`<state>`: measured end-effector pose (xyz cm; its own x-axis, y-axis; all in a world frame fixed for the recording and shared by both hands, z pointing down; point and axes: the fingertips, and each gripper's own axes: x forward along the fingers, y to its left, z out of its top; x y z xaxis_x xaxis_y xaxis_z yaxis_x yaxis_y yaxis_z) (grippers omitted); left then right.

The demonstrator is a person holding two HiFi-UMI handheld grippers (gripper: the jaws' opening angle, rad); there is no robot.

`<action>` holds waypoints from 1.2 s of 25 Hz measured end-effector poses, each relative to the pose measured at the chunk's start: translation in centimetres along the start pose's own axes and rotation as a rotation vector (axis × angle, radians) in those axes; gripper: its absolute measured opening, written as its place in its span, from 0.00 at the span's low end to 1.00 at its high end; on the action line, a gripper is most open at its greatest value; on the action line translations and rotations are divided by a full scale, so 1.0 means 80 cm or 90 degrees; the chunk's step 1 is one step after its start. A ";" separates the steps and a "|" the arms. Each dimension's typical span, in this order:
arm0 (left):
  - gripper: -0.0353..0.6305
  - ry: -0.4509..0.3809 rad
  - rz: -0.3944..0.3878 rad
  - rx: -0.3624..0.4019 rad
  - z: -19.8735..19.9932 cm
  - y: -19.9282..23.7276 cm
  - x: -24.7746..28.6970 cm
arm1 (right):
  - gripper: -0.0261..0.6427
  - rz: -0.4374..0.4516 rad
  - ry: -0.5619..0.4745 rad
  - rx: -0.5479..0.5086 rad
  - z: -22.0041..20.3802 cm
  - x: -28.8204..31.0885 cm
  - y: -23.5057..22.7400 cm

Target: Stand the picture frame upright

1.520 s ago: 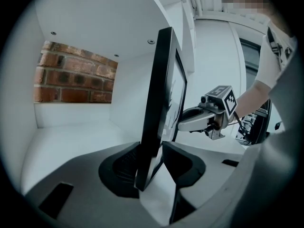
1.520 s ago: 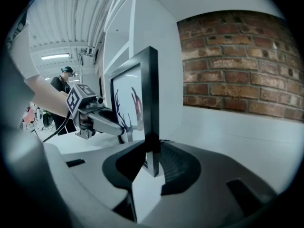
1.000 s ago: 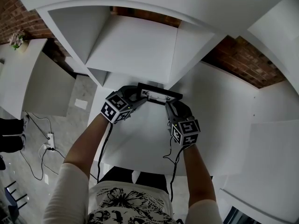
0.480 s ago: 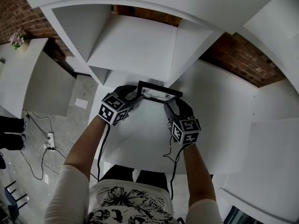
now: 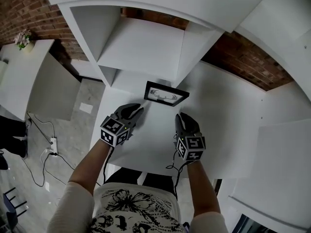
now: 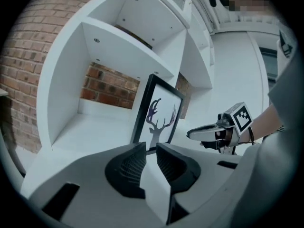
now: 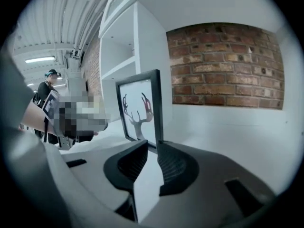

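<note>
The black picture frame with a deer print stands upright on the white table, just in front of the shelf unit. In the left gripper view the picture frame stands free ahead of the jaws, and in the right gripper view the picture frame does too. My left gripper is drawn back to the frame's near left, and my right gripper to its near right. Both sets of jaws are closing, a narrow gap left, with nothing between them.
A white shelf unit with open compartments rises right behind the frame, against a brick wall. The table's left edge drops to a floor with cables and a power strip. A second white table stands far left.
Both grippers have let go of the frame's ends and pulled back toward the person. The frame stays standing where it was.
</note>
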<state>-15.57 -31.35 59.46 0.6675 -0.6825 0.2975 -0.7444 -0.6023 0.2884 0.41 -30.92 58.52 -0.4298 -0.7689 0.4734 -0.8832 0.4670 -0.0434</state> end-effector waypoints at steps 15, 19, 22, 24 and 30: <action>0.06 -0.086 -0.006 0.139 0.079 -0.098 -0.107 | 0.05 -0.021 -0.107 -0.078 0.067 -0.138 0.078; 0.06 -0.100 -0.008 0.152 0.108 -0.116 -0.134 | 0.05 -0.024 -0.148 -0.093 0.098 -0.171 0.092; 0.06 -0.096 -0.006 0.158 0.123 -0.129 -0.152 | 0.05 -0.030 -0.181 -0.092 0.117 -0.190 0.100; 0.06 -0.100 0.005 0.143 0.132 -0.131 -0.165 | 0.05 -0.032 -0.194 -0.089 0.125 -0.198 0.103; 0.06 -0.121 0.032 0.116 0.151 -0.135 -0.191 | 0.05 -0.036 -0.191 -0.035 0.131 -0.212 0.098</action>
<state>-17.93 -19.40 40.83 0.6273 -0.7684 0.1268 -0.7788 -0.6185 0.1046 -1.22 -18.81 40.90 -0.4237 -0.8852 0.1922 -0.8994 0.4364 0.0271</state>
